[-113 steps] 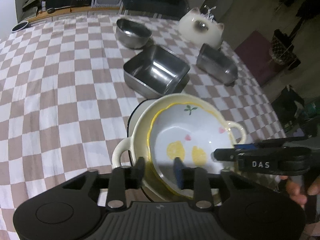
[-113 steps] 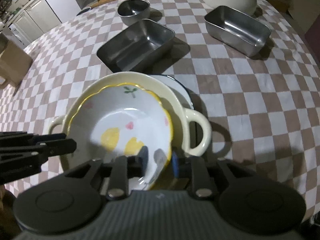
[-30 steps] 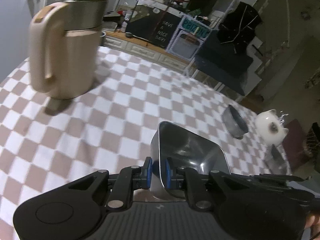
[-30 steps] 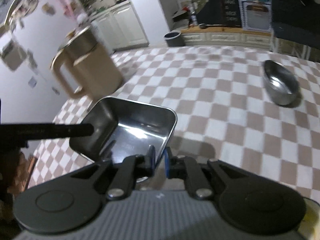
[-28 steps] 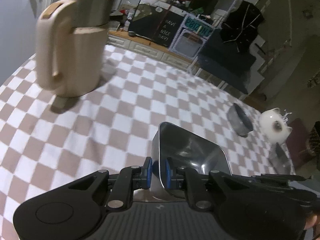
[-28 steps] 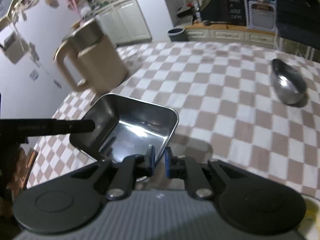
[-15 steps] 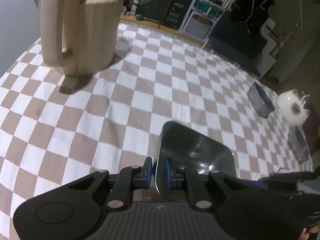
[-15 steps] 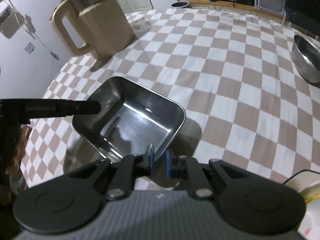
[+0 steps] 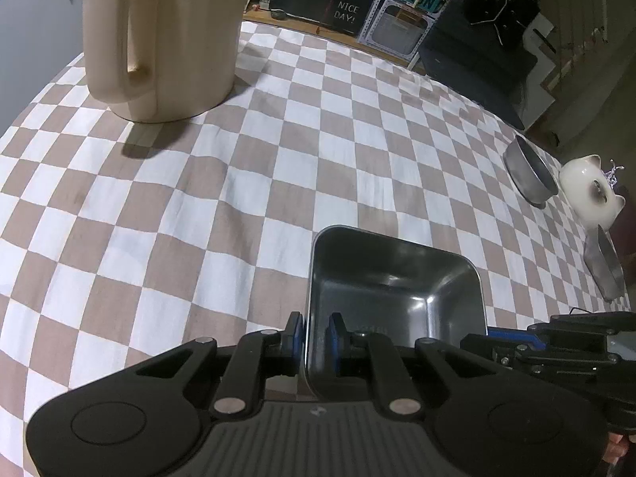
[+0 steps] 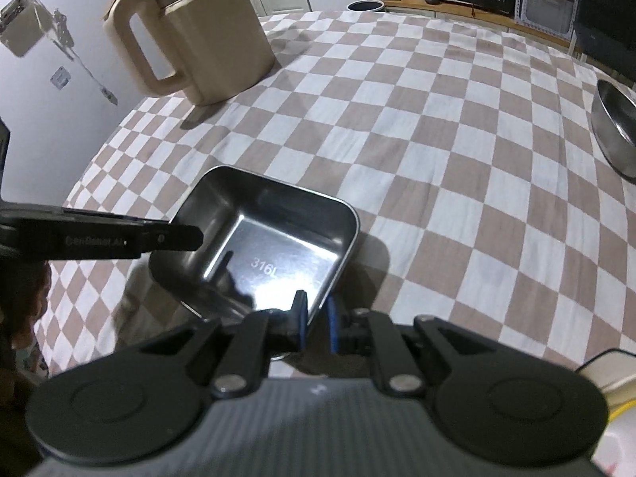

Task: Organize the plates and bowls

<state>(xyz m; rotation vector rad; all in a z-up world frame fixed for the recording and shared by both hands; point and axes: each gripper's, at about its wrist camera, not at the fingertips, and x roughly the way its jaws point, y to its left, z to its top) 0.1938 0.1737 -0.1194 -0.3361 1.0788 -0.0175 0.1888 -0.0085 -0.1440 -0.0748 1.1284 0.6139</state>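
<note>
Each black hand-held gripper (image 9: 316, 332) has blue-padded fingers (image 10: 333, 328), silver screws and faint, perhaps white, lettering.

the tabletop (image 9: 278, 151), under a brown-and-white checked cloth, carries a beige jug (image 9: 167, 35) at the far left, a square steel tray (image 9: 393, 282) at the near edge, and a round steel bowl (image 9: 530, 175), a white pot (image 9: 588, 190) and another steel tray (image 9: 604, 266) at the right.

Glossy steel tray (image 10: 274, 246), matt checked cloth (image 9: 238, 183)
</note>
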